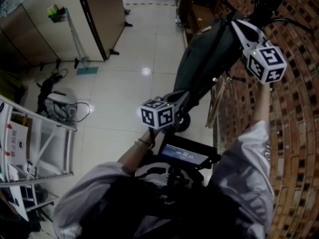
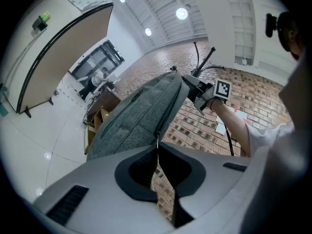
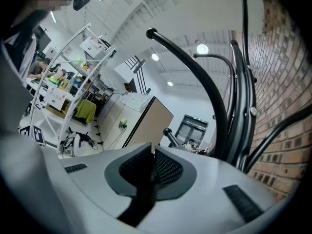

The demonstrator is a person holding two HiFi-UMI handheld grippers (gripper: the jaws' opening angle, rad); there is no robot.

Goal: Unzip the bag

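A grey-green backpack [image 1: 204, 59] hangs against the brick wall from a black metal rack [image 3: 214, 96]. In the left gripper view the backpack [image 2: 141, 116] fills the middle, its zipper line running down to my jaws. My left gripper [image 2: 157, 147] is shut on the thin metal zipper pull [image 2: 157, 139] at the bag's lower end [image 1: 182, 101]. My right gripper [image 1: 234, 26] is up at the bag's top, and it also shows in the left gripper view [image 2: 197, 89]. Its jaws [image 3: 151, 152] are closed on a dark strap [image 3: 141, 199] of the bag.
The brick wall [image 1: 294, 133] runs along the right. A white shelving frame [image 1: 40, 148] stands at the left, with a helmet and cables [image 1: 60, 103] on the tiled floor. A wooden partition [image 1: 99, 14] and a mop [image 1: 79, 49] are further back. A screen device [image 1: 184, 153] hangs at the person's chest.
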